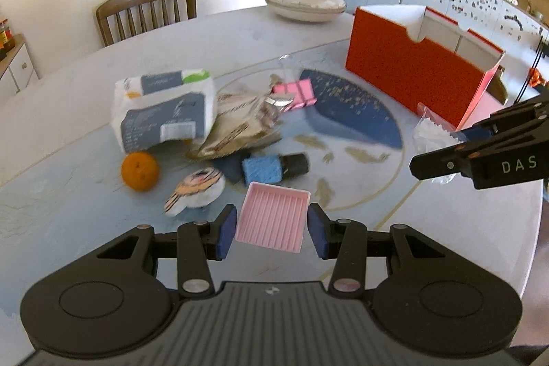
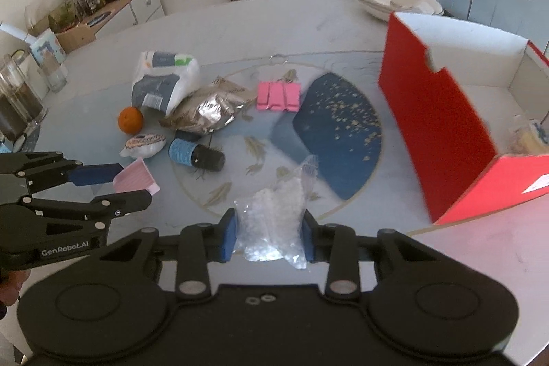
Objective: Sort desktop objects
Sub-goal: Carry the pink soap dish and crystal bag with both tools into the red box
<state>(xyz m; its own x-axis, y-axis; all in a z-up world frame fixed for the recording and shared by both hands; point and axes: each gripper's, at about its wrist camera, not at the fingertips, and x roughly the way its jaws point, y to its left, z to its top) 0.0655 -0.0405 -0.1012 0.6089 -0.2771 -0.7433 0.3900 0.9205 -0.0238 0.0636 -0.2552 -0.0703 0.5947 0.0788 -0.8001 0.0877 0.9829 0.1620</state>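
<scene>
A pink ribbed tray, square and shallow with raised edges, is held between the blue pads of the left gripper, tilted above the near part of the round table. The right gripper is closed on a clear plastic bag of white granules, crumpled and twisted at its top, held above the table in front of the open red box that stands to the right, with a few items seen inside it. Left on the table, clustered near the centre, are an orange, a white-and-grey tissue pack, a crumpled foil packet, a pink binder clip, a blue-labelled dark bottle lying on its side, and a striped shell-like object. Stacked white dishes are seen at the far edge.
</scene>
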